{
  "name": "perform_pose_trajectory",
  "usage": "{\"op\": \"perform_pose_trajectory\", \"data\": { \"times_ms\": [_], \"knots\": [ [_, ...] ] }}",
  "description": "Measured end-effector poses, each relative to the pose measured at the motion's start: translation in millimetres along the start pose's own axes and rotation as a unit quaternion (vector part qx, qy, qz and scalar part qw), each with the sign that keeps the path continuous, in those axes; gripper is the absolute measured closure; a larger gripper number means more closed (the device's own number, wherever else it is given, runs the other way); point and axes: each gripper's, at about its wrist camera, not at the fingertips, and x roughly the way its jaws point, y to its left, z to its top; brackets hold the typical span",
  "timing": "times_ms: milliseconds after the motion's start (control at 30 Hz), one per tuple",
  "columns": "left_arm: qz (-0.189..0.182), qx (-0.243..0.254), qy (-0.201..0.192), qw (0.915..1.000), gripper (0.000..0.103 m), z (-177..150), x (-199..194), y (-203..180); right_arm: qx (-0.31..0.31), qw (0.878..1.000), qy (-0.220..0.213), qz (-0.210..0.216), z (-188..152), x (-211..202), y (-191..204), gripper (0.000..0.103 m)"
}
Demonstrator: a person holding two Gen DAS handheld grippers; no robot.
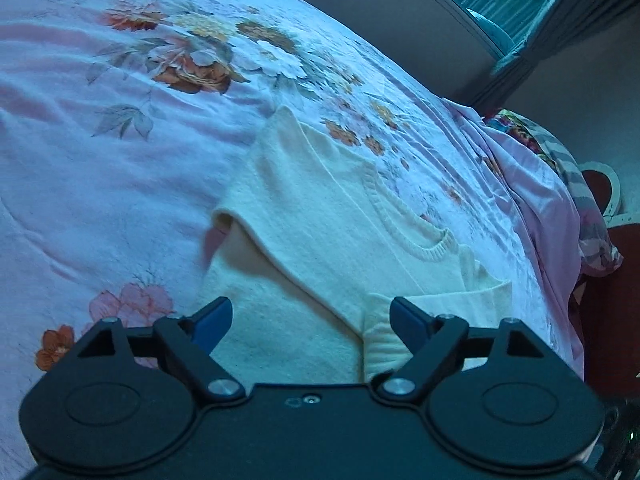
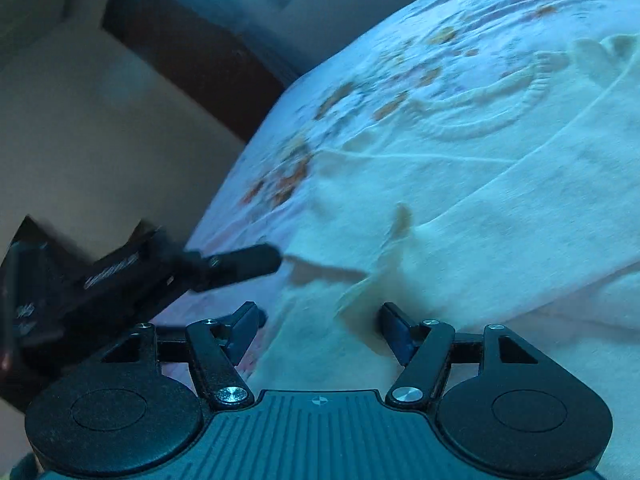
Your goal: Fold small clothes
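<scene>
A cream knit sweater (image 1: 320, 208) is being shown spread on a bed, on a pink floral bedsheet (image 1: 100, 184), its ribbed neckline (image 1: 416, 236) lying toward the sheet's flower print and one sleeve folded across the body, the ribbed cuff (image 1: 380, 344) lying near the lower edge of the left wrist view. The left gripper (image 1: 310, 326) is being held low over the garment with its jaws spread wide; the blue fingertips (image 1: 212, 324) are seen on either side of the folded sleeve, and nothing is being pinched between them, though one tip is lying close beside the cuff.

In the blurred right wrist view, the right gripper (image 2: 318, 330) is being held over the sweater (image 2: 480, 208) with its jaws parted at a moderate width. A raised fold of the knit (image 2: 360, 300) is seen between the tips, close against one blue pad, but no grip is being made out. A second black tool (image 2: 168, 268), blurred, is being caught at the bed's edge, beside a pale wall (image 2: 100, 120).
</scene>
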Motion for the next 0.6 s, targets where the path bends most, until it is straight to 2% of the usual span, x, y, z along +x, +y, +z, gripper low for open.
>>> {"op": "perform_pose_trajectory", "data": {
  "times_ms": [100,200,300,333,367,467,500,567,600],
  "knots": [
    [-0.004,0.005,0.016,0.9999,0.019,-4,7,1,-0.020,0.999,-0.013,-0.033,-10,-12,2,0.036],
    [-0.019,0.018,0.041,0.9988,0.021,-18,20,-8,0.006,0.997,-0.034,-0.068,-14,-34,-12,0.036],
    [-0.012,0.034,0.045,0.9983,0.024,-32,30,-17,0.039,0.995,-0.051,-0.078,-16,-54,-25,0.036],
    [-0.012,0.037,0.042,0.9983,0.028,-34,32,-19,0.043,0.994,-0.056,-0.082,-17,-60,-27,0.036],
    [-0.011,0.040,0.042,0.9983,0.038,-36,33,-22,0.046,0.993,-0.063,-0.085,-18,-67,-29,0.036],
    [-0.013,0.044,0.047,0.9978,0.059,-43,38,-28,0.065,0.991,-0.079,-0.088,-21,-79,-35,0.035],
    [-0.016,0.046,0.047,0.9977,0.062,-45,38,-29,0.072,0.990,-0.082,-0.089,-22,-82,-36,0.034],
    [-0.023,0.044,0.044,0.9978,0.078,-49,40,-31,0.080,0.989,-0.091,-0.090,-23,-85,-38,0.027],
    [-0.027,0.036,0.042,0.9981,0.083,-51,42,-29,0.081,0.988,-0.095,-0.091,-23,-86,-39,0.026]
  ]
}}
